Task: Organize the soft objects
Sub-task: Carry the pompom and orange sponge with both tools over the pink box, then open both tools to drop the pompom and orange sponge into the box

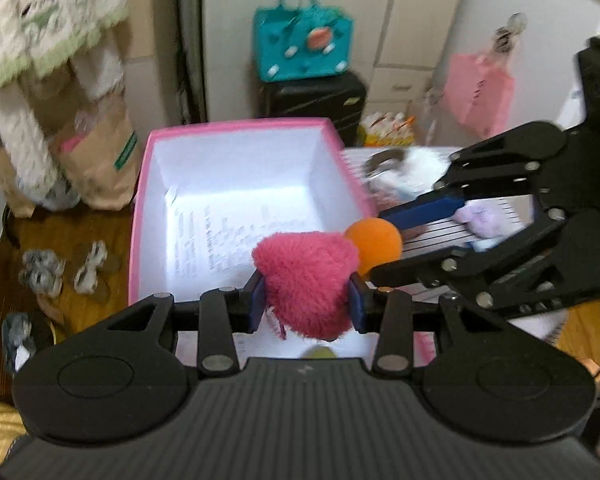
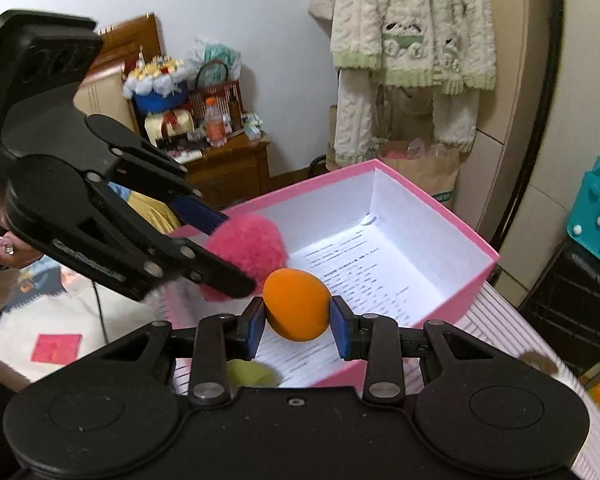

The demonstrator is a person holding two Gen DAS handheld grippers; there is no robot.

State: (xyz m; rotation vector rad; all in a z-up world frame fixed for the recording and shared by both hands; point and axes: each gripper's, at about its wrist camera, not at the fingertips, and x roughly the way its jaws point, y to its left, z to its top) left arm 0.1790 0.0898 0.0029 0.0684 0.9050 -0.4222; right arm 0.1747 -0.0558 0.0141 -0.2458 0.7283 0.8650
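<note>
Between the left gripper's [image 1: 306, 300] pads, pink plush [image 1: 306, 276].

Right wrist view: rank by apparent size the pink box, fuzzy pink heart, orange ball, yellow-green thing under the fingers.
1. Pink cardboard box with white inside
2. Fuzzy pink heart plush and smooth orange ball: alike; the heart is partly hidden, the ball nearer the camera
3. Yellow-green object, mostly hidden

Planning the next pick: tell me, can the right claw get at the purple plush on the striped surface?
Probably not yet: the right claw is shut on the orange ball, so the purple plush must wait.
</note>
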